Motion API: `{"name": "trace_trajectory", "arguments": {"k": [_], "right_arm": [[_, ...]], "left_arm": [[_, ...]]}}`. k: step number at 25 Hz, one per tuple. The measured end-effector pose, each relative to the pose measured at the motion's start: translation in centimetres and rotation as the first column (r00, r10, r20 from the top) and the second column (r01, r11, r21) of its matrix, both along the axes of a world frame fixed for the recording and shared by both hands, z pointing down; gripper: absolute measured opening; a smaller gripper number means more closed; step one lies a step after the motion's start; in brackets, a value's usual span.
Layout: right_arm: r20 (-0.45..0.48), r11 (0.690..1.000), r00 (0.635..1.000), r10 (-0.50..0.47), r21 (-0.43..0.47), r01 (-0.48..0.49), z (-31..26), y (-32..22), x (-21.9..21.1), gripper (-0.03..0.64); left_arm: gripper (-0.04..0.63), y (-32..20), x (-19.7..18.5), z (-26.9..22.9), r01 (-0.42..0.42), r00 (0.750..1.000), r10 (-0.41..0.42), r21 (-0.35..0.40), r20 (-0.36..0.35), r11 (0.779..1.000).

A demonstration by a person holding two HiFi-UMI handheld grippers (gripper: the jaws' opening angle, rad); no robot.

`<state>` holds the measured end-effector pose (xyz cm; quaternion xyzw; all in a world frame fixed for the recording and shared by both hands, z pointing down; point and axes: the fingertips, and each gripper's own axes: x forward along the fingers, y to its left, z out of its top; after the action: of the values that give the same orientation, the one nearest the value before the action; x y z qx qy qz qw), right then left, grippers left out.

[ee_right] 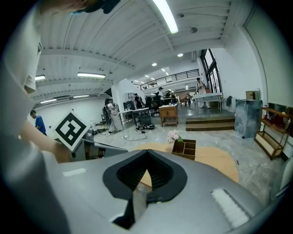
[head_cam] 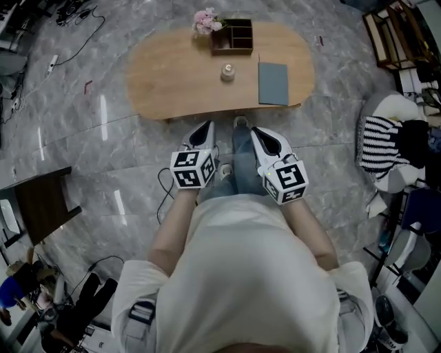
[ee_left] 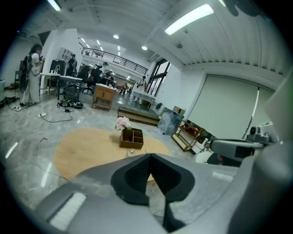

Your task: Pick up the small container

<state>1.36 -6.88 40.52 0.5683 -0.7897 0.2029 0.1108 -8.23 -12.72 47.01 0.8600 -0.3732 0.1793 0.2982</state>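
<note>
The small container (head_cam: 227, 72), a little round jar, stands near the middle of the oval wooden table (head_cam: 172, 83). In the left gripper view the small container (ee_left: 131, 152) peeks just over the jaws. Both grippers hang low in front of the person, short of the table's near edge and well back from the jar. My left gripper (head_cam: 206, 128) is shut and empty, its jaws meeting at the tip (ee_left: 150, 156). My right gripper (head_cam: 255, 132) is likewise shut with nothing held (ee_right: 147, 151). The right gripper view does not show the jar.
Behind the jar sit a wooden divided box (head_cam: 232, 36) and pink flowers (head_cam: 206, 21); a grey-blue notebook (head_cam: 273, 83) lies to its right. A dark side table (head_cam: 41, 203) is at left, a striped cushion on a seat (head_cam: 377, 146) at right, and cables (head_cam: 164, 185) on the floor.
</note>
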Motion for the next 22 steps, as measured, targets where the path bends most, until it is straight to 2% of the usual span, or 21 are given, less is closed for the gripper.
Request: {"name": "trace_trajectory", "arguments": {"k": [9,14,20,22], "right_arm": [[0.009,0.998,1.000,-0.012,-0.067,0.012,4.6,-7.3,4.4,-0.002],[0.017,0.993,1.000,-0.012,-0.115,0.014,7.9,-10.9,7.0,-0.002],[0.022,0.987,0.999,-0.027,-0.158,0.030,12.0,-14.6,8.3,-0.002],[0.032,0.986,0.999,-0.028,-0.165,0.033,13.0,-15.7,8.6,-0.002]], "left_arm": [[0.002,-6.2,3.9,4.9,0.007,1.000,-0.006,-0.052,0.018,0.999],[0.003,-9.3,6.4,8.8,0.005,0.999,-0.001,-0.092,0.048,0.996],[0.003,-12.4,8.6,14.2,-0.026,0.994,0.036,-0.104,0.099,0.994],[0.057,-13.3,9.3,16.0,-0.043,0.992,0.054,-0.102,0.114,0.994]]}}
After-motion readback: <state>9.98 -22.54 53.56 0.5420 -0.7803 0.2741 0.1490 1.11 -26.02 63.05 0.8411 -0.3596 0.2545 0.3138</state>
